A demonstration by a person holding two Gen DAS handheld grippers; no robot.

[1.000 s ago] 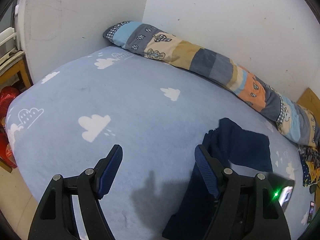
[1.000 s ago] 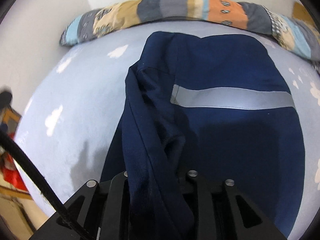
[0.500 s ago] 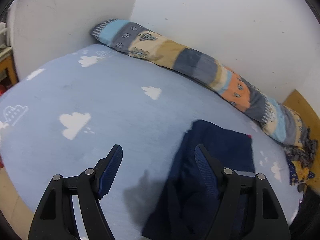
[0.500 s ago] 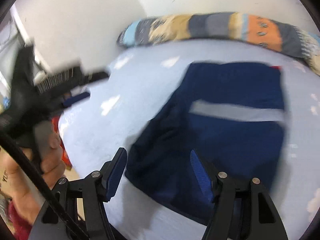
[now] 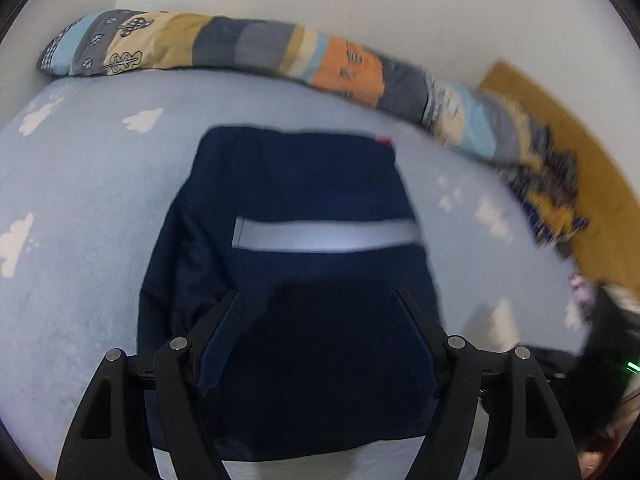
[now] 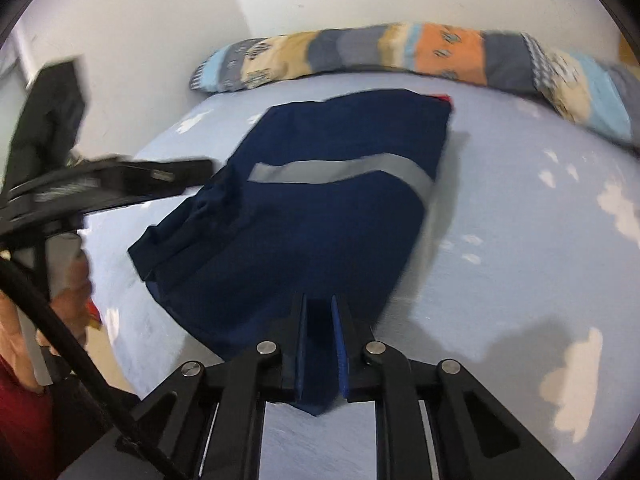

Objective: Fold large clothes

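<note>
The right gripper (image 6: 320,344) is pinching the soft, floppy blue garment (image 6: 320,216) by its near edge (left gripper (image 5: 316,344) hanging open).

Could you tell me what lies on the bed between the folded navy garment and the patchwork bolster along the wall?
Only bare cloud-print sheet separates the navy garment from the patchwork bolster; both wrist views show it.

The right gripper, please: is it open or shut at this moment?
Shut on the navy garment: the right gripper has just closed, its blue pads pinching the near hem.
</note>
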